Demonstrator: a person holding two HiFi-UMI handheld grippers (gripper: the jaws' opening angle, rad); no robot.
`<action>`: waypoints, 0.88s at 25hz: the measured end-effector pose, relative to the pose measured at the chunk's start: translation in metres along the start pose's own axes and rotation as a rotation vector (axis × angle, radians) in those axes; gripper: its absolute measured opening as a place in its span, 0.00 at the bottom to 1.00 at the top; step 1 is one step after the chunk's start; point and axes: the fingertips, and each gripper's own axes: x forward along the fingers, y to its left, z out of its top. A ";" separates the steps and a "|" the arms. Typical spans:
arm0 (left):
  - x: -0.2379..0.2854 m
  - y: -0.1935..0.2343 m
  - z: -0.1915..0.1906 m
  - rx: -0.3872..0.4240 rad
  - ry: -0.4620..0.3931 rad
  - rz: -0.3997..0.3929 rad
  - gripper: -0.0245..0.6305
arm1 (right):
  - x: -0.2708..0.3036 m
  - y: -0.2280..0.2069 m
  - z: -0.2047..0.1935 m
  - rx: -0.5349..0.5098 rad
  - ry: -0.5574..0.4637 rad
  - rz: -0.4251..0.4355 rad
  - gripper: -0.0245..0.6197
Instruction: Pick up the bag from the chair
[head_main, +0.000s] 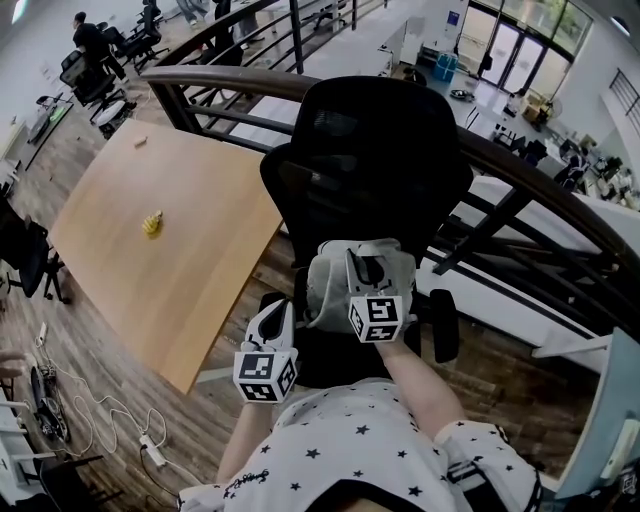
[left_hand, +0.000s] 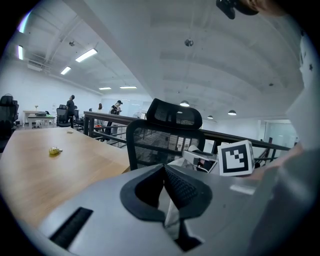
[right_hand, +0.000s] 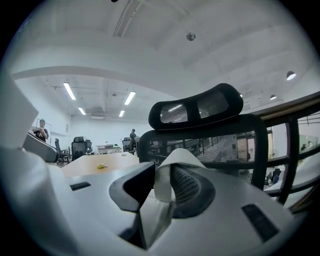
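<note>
A light grey cloth bag (head_main: 328, 285) hangs just over the seat of a black mesh office chair (head_main: 385, 160). My right gripper (head_main: 371, 268) is at the bag's top, shut on a pale strap loop (right_hand: 163, 192) that stands up between its jaws. My left gripper (head_main: 283, 315) is at the bag's left side, and its jaws are shut on a thin white strap (left_hand: 170, 214). In the left gripper view the right gripper's marker cube (left_hand: 235, 158) shows in front of the chair back (left_hand: 150, 142). The chair's headrest (right_hand: 197, 110) rises beyond the right gripper (right_hand: 160, 186).
A wooden table (head_main: 170, 250) stands left of the chair, with a small yellow object (head_main: 152, 224) on it. A dark curved railing (head_main: 520, 170) runs behind the chair. A power strip and cables (head_main: 150, 450) lie on the floor at the lower left. People sit far off (head_main: 92, 40).
</note>
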 end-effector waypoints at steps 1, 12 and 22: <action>0.000 0.000 0.000 0.001 -0.001 0.001 0.05 | 0.000 0.000 0.002 -0.005 -0.001 -0.001 0.17; -0.001 0.001 0.003 0.007 -0.014 -0.003 0.05 | -0.011 -0.004 0.021 -0.065 -0.014 -0.034 0.06; -0.004 -0.005 0.005 0.006 -0.025 -0.025 0.05 | -0.022 -0.001 0.068 -0.077 -0.079 -0.024 0.06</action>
